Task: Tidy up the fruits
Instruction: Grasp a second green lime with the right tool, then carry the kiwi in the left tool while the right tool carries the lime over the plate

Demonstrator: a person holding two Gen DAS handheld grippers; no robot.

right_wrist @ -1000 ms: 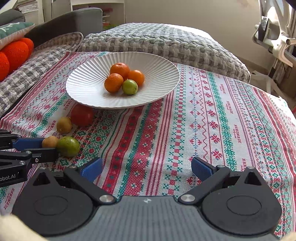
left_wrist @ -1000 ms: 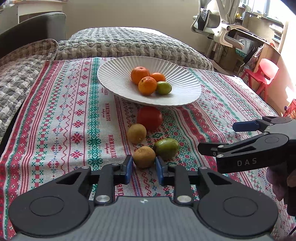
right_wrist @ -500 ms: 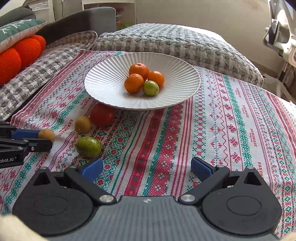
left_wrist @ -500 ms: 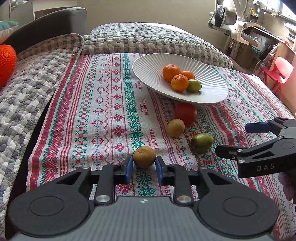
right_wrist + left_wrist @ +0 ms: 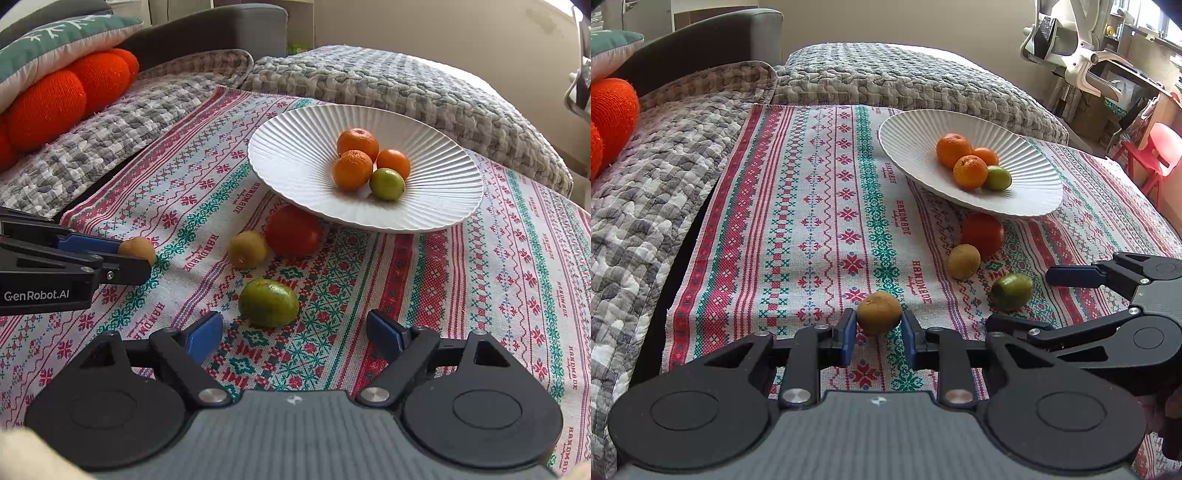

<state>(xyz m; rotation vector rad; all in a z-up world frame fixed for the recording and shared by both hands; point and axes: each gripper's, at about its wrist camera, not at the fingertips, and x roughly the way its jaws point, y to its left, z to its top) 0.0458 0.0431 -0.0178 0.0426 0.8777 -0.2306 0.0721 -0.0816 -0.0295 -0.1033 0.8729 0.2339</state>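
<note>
My left gripper (image 5: pixel 879 341) has its fingers (image 5: pixel 847 341) clamped on a small brown fruit (image 5: pixel 879 312), held above the patterned cloth (image 5: pixel 812 229). My right gripper (image 5: pixel 295 334) has its fingers spread wide, with a green fruit (image 5: pixel 268 302) lying on the cloth just ahead of them. Beyond it a yellowish fruit (image 5: pixel 247 249) touches a red tomato (image 5: pixel 293 231) tucked under the edge of the white ribbed plate (image 5: pixel 295 155), which carries three oranges (image 5: pixel 352 170) and a lime (image 5: pixel 387 184).
</note>
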